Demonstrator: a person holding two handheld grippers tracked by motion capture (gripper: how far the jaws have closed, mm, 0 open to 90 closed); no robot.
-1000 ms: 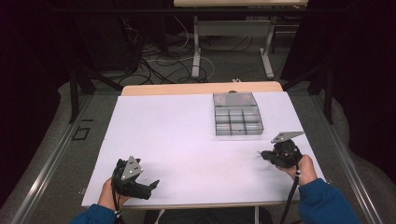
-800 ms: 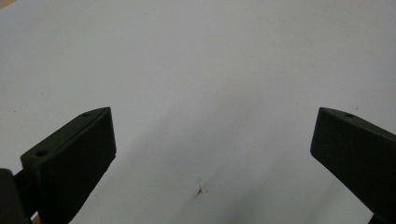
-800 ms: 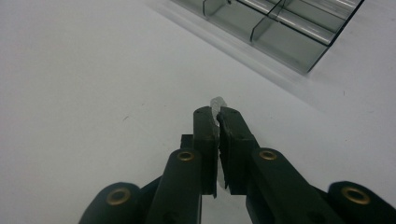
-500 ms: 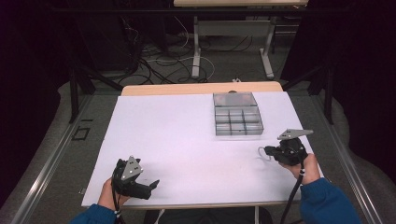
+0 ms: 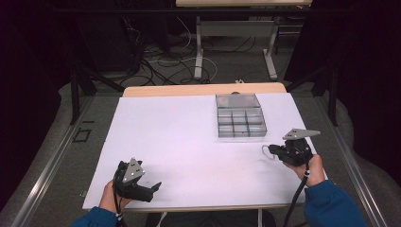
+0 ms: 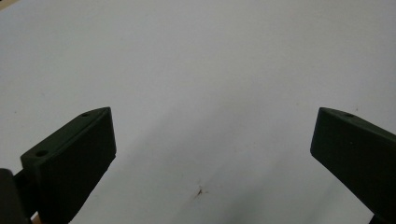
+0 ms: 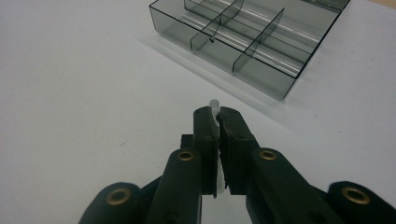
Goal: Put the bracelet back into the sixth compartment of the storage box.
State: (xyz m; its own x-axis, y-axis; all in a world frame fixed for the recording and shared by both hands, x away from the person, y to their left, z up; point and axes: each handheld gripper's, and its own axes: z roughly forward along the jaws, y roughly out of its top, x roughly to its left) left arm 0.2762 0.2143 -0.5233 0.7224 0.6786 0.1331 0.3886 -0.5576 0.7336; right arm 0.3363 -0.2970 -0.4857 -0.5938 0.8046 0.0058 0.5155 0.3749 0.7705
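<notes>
A small clear plastic piece with a hooked end point(image 7: 214, 104) is pinched between the jaws of my right gripper point(image 7: 215, 113), which is shut on it. In the high view that gripper point(image 5: 274, 150) sits at the right of the white table, and the clear hook point(image 5: 265, 151) sticks out to its left. A smoked-grey compartment box point(image 5: 240, 122) stands just beyond it, its near corner point(image 7: 280, 79) close ahead of the jaws. My left gripper point(image 5: 155, 187) rests near the front left edge. Its jaws point(image 6: 213, 114) stand wide apart with nothing between them.
A white sheet point(image 5: 179, 137) covers the table, with a wooden strip point(image 5: 189, 90) along its far edge. A small brown mark point(image 6: 200, 191) lies on the sheet under the left gripper. Cables and table legs point(image 5: 198, 47) stand on the floor beyond.
My right gripper has shifted a little to the right with the clear piece still in its jaws. The left gripper has stayed where it was.
</notes>
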